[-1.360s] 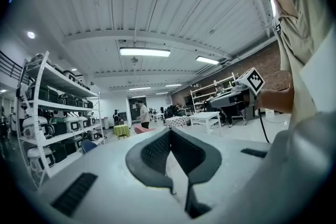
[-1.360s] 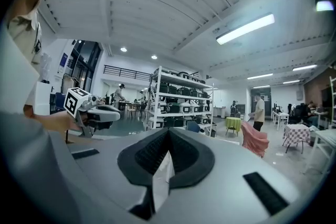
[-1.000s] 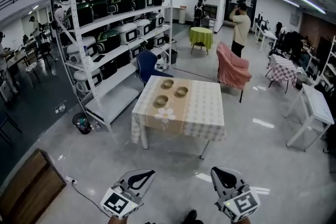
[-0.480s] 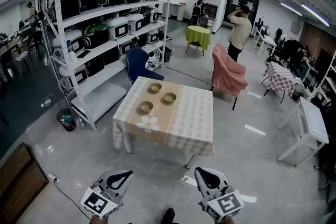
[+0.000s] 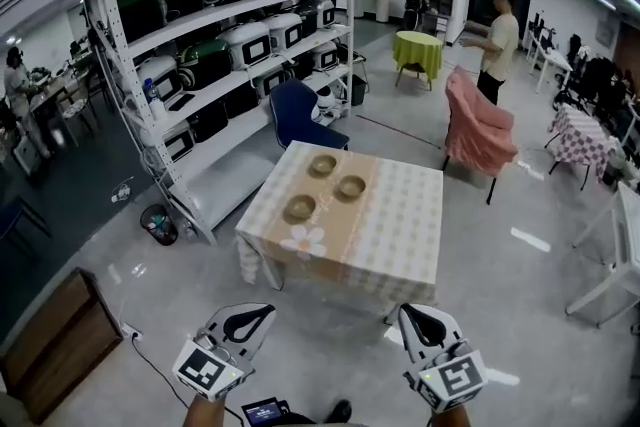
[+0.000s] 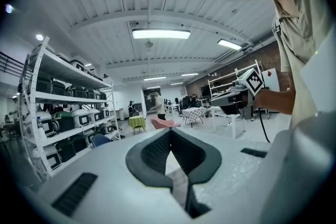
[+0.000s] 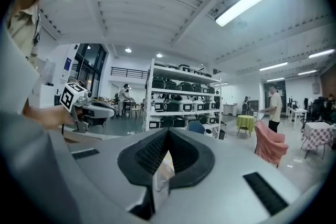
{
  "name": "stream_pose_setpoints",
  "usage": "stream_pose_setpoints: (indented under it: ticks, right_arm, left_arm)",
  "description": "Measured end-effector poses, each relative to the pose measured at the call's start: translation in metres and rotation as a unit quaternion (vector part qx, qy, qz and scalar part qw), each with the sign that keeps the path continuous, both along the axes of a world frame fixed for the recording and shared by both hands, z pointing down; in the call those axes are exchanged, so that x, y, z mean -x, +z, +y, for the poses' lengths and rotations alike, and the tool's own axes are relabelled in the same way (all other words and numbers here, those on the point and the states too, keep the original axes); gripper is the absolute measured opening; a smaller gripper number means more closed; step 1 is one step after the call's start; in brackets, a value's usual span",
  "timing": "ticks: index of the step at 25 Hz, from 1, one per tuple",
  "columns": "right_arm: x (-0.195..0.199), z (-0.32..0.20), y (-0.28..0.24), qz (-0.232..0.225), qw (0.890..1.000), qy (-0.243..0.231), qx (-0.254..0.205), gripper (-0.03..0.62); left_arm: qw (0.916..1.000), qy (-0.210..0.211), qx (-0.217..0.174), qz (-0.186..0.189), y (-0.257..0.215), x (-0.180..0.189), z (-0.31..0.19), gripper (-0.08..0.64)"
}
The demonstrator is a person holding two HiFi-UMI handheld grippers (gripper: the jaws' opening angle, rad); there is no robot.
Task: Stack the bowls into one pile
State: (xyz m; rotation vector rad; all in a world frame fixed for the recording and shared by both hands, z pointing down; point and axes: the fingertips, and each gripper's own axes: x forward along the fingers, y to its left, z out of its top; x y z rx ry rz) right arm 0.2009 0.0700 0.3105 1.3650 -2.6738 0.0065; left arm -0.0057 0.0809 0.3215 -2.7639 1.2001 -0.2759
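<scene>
Three brown bowls stand apart on the left half of a checked-cloth table [image 5: 400, 225]: one at the back [image 5: 322, 165], one to its right [image 5: 350, 186], one nearer me [image 5: 299, 208]. None sits inside another. Both grippers hang low over the floor, well short of the table. My left gripper [image 5: 266, 311] is shut with nothing in it, and its jaws meet at the tip [image 6: 169, 131]. My right gripper [image 5: 406, 310] is also shut and empty [image 7: 168, 131]. Neither gripper view shows the bowls.
A tall white shelving rack [image 5: 180, 65] of cookers runs along the left. A blue chair [image 5: 300, 115] stands behind the table, a pink-draped chair [image 5: 480, 130] at its back right. A wooden crate [image 5: 50, 340] and a black bin [image 5: 160, 223] sit on the left floor. A person [image 5: 497, 40] stands far back.
The table and bowls have shifted right and a little nearer in the head view as the head turned. Both grippers stay shut and low in the frame.
</scene>
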Motion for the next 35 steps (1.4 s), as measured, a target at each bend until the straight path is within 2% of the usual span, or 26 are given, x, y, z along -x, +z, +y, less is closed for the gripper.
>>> stream_pose_setpoints:
  ticks: [10, 14, 18, 31, 35]
  right_arm:
    - [-0.016, -0.064, 0.012, -0.007, 1.000, 0.005, 0.016, 0.003]
    - [-0.017, -0.103, 0.016, -0.003, 0.999, 0.028, 0.021, 0.003]
    - [0.000, -0.150, 0.016, 0.003, 0.999, 0.042, 0.025, 0.003]
    - [0.070, -0.301, 0.023, 0.009, 0.994, 0.105, 0.033, 0.003]
    - [0.092, -0.327, 0.032, 0.018, 0.995, 0.095, 0.032, 0.003]
  left_arm:
    - [0.9999, 0.009, 0.003, -0.011, 0.001, -0.016, -0.077, 0.006]
    - [0.9996, 0.025, 0.006, -0.007, 0.006, -0.015, -0.125, 0.006]
    - [0.9991, 0.040, 0.009, 0.007, 0.004, -0.003, -0.180, 0.006]
    - [0.9964, 0.082, 0.017, -0.002, 0.026, 0.066, -0.353, 0.006]
    - [0.9962, 0.080, 0.033, -0.002, 0.039, 0.083, -0.389, 0.006]
